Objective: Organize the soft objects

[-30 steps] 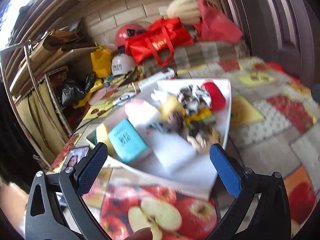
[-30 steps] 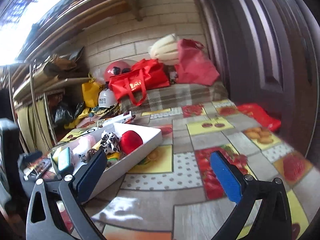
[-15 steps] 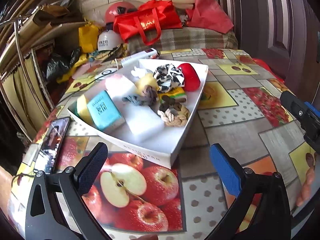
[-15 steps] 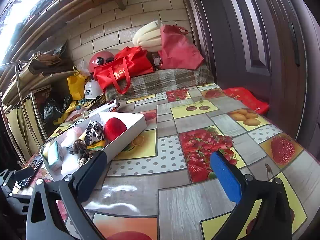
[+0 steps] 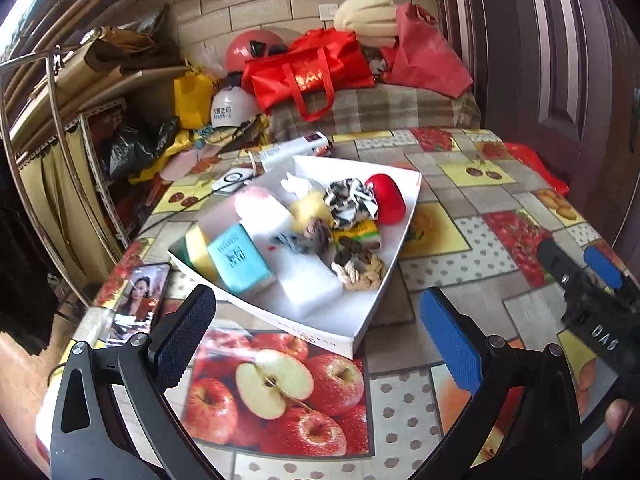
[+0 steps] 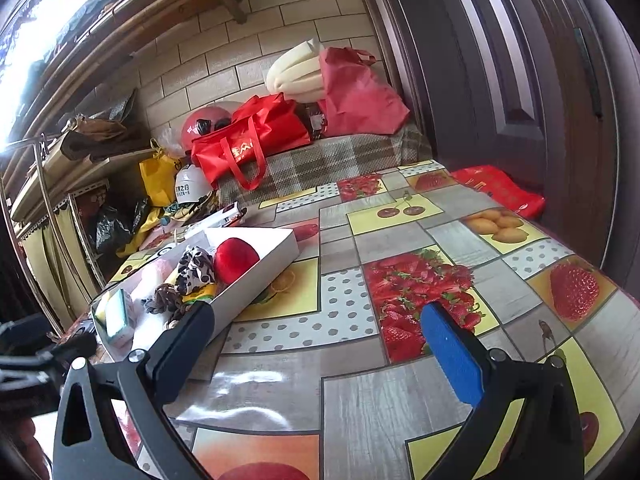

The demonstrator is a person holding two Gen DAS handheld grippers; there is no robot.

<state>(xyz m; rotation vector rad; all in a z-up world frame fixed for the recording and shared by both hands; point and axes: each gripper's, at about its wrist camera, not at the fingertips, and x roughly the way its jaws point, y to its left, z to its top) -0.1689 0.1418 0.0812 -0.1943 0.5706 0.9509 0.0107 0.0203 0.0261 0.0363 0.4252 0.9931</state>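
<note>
White cardboard tray (image 5: 362, 334) sits on the fruit-print tablecloth (image 5: 452, 264) ahead of your left gripper (image 5: 316, 332), holding the soft objects in one heap — one red plush (image 5: 386, 204), one zebra-print scrunchie (image 5: 350, 202), one rope knot (image 5: 360, 270), one teal packet (image 5: 240, 258), two white foam blocks (image 5: 308, 280). One phone (image 5: 138, 300) lies just beside the tray's near-left corner; one long white box (image 5: 294, 148) lies behind it. Both your grippers gape wide and grip nothing — the right gripper (image 6: 316, 334) hovers over bare cloth, tray to its left.
</note>
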